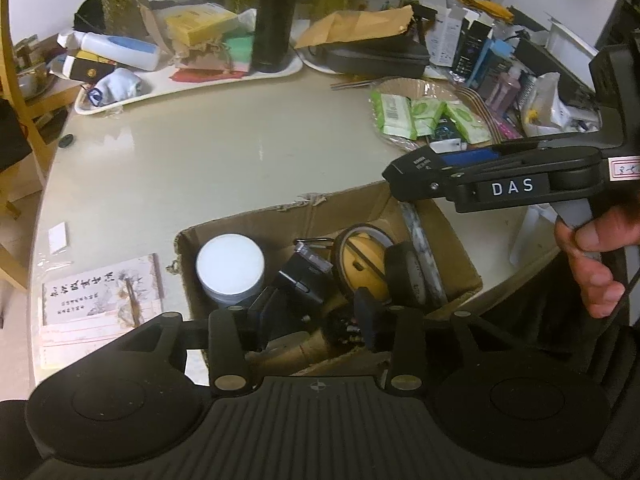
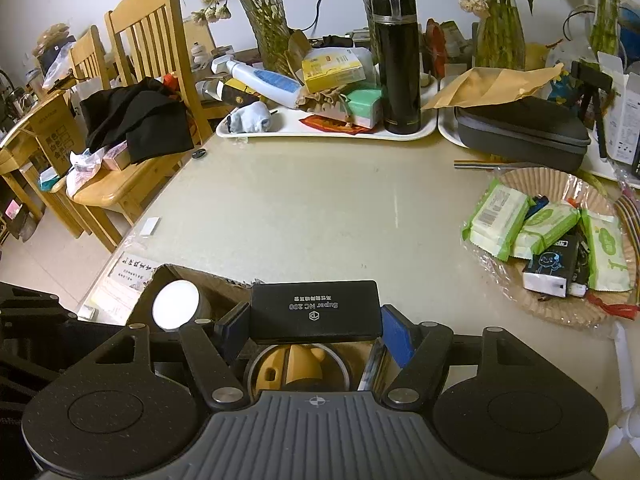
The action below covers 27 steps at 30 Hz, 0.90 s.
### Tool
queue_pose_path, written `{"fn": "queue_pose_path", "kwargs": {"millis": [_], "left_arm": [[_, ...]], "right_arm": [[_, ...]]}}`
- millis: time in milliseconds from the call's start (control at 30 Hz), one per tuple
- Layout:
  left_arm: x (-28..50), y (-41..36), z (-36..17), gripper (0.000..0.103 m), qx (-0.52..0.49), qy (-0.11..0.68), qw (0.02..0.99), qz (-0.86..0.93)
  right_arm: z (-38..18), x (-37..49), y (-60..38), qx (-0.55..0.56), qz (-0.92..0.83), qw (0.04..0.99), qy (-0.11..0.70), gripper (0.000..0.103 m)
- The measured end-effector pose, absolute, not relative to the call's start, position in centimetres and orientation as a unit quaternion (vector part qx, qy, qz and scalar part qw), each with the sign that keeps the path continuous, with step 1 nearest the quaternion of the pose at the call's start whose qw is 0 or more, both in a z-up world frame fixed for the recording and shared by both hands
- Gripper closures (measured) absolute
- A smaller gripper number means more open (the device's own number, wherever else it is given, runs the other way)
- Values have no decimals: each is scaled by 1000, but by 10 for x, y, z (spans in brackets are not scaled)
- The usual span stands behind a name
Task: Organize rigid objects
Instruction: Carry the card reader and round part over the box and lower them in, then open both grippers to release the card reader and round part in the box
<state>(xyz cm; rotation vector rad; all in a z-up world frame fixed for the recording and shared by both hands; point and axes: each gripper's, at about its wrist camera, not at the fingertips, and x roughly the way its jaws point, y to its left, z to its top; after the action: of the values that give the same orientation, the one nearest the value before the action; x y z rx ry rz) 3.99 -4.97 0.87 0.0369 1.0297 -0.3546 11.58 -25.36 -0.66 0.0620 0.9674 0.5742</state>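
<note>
The left gripper [image 1: 316, 316] is hanging over the near end of an open cardboard box [image 1: 224, 228] on the pale table [image 1: 224, 160], its fingers standing slightly apart with nothing pressed between them. Just beyond its fingertips a small black gadget [image 1: 306, 276] is lying loose among the box's contents. At the left of the box a jar with a white lid [image 1: 230, 266] is standing upright; to the right a yellow round thing [image 1: 362, 268] and a roll of black tape [image 1: 406, 276] are sitting side by side, touching.

The right gripper [image 2: 314, 326] is clamping a flat black case [image 2: 315, 312] between its blue pads [image 2: 396, 334], holding it level above the box. In the left view a hand [image 1: 592, 264] is gripping that tool's handle at the right edge.

On the far side of the table, a black flask [image 2: 396, 60] is standing on a white tray [image 2: 320, 128].
</note>
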Motion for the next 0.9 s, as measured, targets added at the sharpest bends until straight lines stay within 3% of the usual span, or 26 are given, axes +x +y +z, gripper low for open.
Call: {"fn": "queue_pose_path", "kwargs": {"millis": [200, 733, 800, 900], "left_arm": [[35, -41, 10, 56, 16, 475, 866, -153], [23, -13, 6, 55, 15, 450, 885, -120], [22, -10, 6, 55, 12, 450, 885, -116], [20, -7, 7, 51, 7, 448, 887, -113]], "right_arm": [[-7, 115, -254, 32, 267, 847, 458, 31], [-1, 112, -235, 22, 299, 846, 442, 31], [-5, 112, -229, 4, 295, 842, 452, 10], [-6, 111, -225, -15, 274, 852, 447, 3]]}}
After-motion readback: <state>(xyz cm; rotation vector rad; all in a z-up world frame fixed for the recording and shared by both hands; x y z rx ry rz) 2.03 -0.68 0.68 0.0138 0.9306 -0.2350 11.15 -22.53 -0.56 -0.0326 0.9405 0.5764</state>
